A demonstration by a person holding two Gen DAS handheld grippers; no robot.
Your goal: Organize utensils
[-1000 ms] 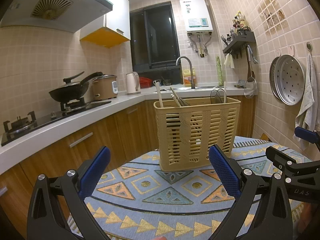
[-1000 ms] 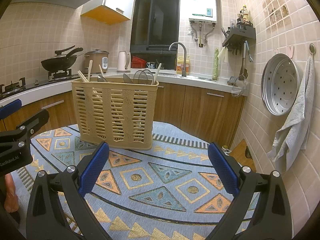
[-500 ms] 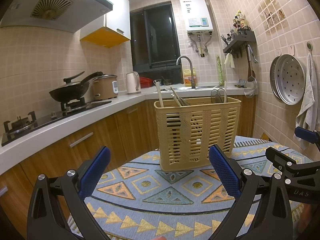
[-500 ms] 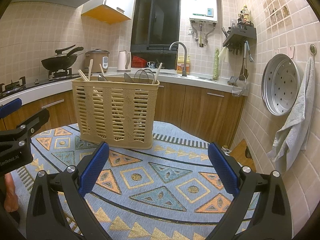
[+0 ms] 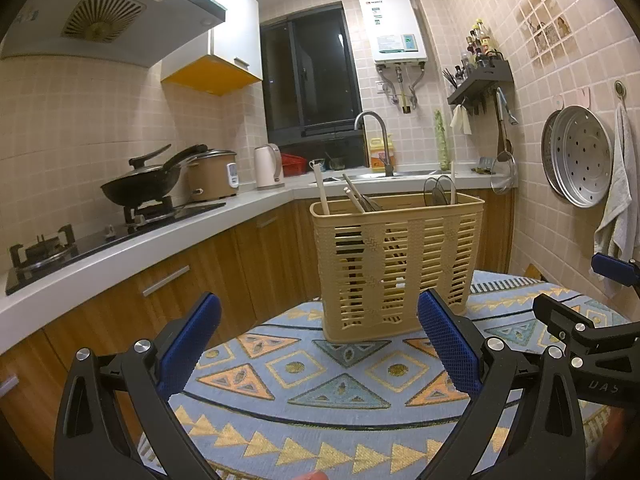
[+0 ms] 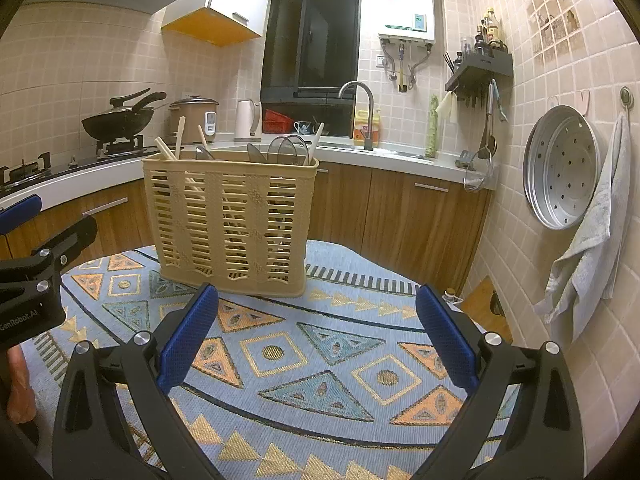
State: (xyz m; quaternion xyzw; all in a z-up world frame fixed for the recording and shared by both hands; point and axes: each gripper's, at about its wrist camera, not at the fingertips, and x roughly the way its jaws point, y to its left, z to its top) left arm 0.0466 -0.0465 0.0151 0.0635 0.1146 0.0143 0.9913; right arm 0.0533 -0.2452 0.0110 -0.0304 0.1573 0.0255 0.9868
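Holding both grippers spread and empty, your left gripper (image 5: 318, 344) and right gripper (image 6: 316, 338) have barely shifted; the utensil basket (image 5: 396, 264) stays near the cloth's (image 6: 288, 356) far edge.

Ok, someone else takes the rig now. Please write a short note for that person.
Left gripper: open, holding nothing. Right gripper: open, holding nothing. Both hover above the patterned cloth, short of the basket.
The basket stands upright on the cloth; chopsticks and other utensils stick out of its top.
Done: utensils sit in the basket; none lie loose on the cloth.
Left: cannot tell from these views.
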